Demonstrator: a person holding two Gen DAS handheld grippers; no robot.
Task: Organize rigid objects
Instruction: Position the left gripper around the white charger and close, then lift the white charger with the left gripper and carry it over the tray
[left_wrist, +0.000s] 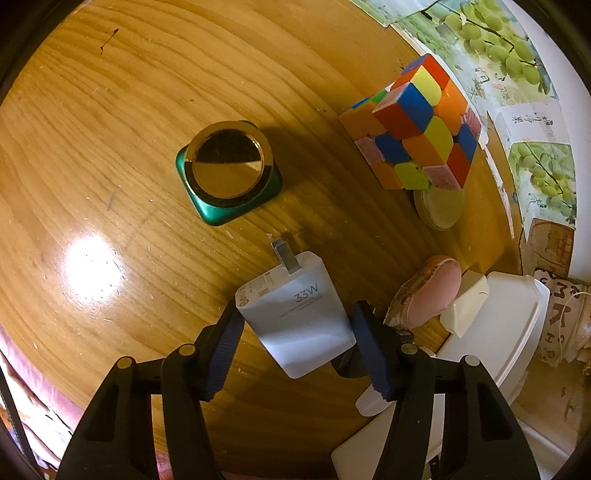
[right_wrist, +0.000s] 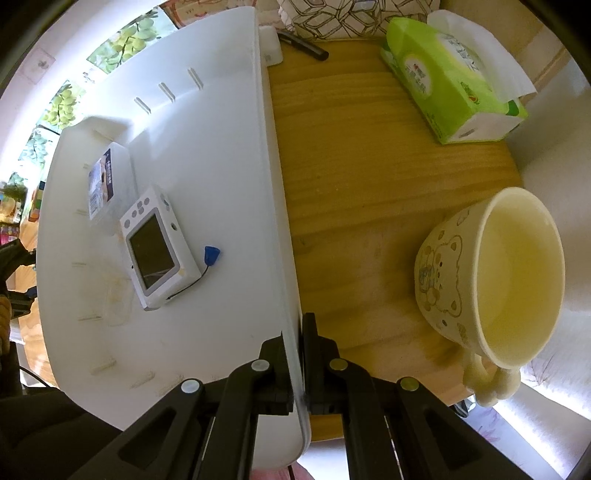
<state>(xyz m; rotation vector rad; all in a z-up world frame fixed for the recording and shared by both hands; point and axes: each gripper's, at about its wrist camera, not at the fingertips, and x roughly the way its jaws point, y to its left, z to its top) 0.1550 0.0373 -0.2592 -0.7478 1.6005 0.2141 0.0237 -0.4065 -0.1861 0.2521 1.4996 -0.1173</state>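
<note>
On the wooden table (left_wrist: 110, 147), left gripper (left_wrist: 295, 328) clasps charger (left_wrist: 299, 317); right gripper (right_wrist: 299, 354) pinches bin rim (right_wrist: 280, 258).

Tissue box (right_wrist: 452, 79) — bear mug (right_wrist: 491, 273) — wooden table (right_wrist: 354, 206)

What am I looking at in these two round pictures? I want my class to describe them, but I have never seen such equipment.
A person holds a two-fingered clamp tool in each hand; a wide-angle camera on each looks along its fingers, so the black parts at the bottom are the tools themselves. In the left-hand view, the left gripper has its jaws on either side of a white charger on the wooden table, near a puzzle cube and a green gold-topped object. In the right-hand view, the right gripper pinches the wall of a white bin holding a small screen device; a mug stands nearby.
</note>
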